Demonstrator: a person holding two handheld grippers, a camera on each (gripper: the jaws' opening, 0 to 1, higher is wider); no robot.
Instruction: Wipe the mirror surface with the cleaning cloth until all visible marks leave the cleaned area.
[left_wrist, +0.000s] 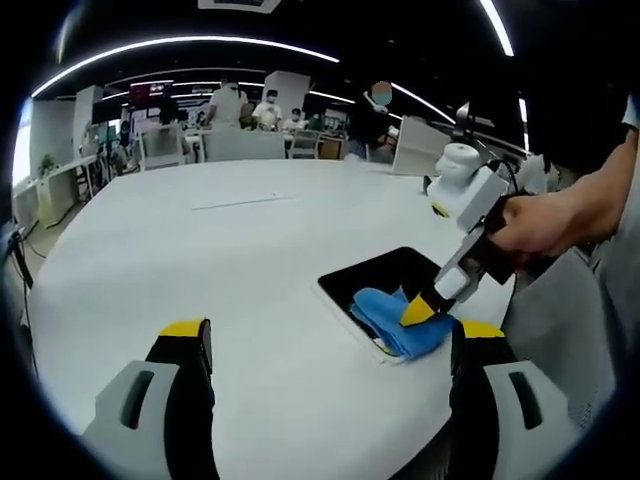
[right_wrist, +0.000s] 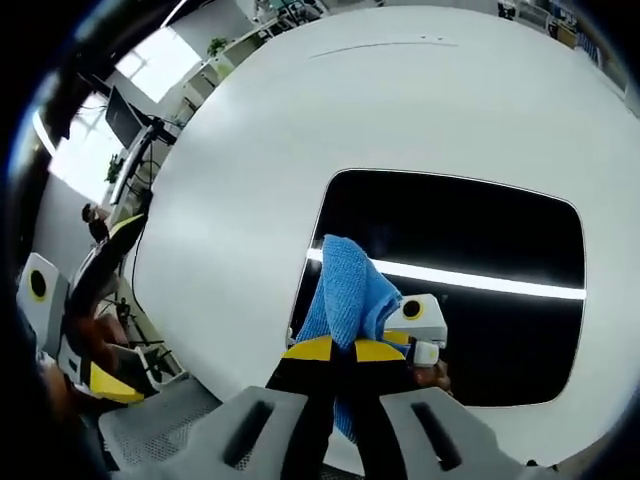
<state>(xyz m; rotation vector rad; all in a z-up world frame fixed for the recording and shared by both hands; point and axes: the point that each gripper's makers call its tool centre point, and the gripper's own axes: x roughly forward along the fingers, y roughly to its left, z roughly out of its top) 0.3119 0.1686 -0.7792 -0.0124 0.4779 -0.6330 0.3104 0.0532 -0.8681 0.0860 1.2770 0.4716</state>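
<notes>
Right tool (right_wrist: 345, 350) clamps blue cloth (right_wrist: 345, 290) on mirror (right_wrist: 480, 230); left gripper view adds open left tool (left_wrist: 330, 345) over white bench (left_wrist: 250, 250), people behind.

White table (left_wrist: 250, 260) carries a dark mirror (right_wrist: 470, 240) lying flat

My left gripper view looks across the table (left_wrist: 250, 230) from farther back. My right gripper view looks down, close over the mirror (right_wrist: 470, 240). Both see the cloth (left_wrist: 400, 318).
</notes>
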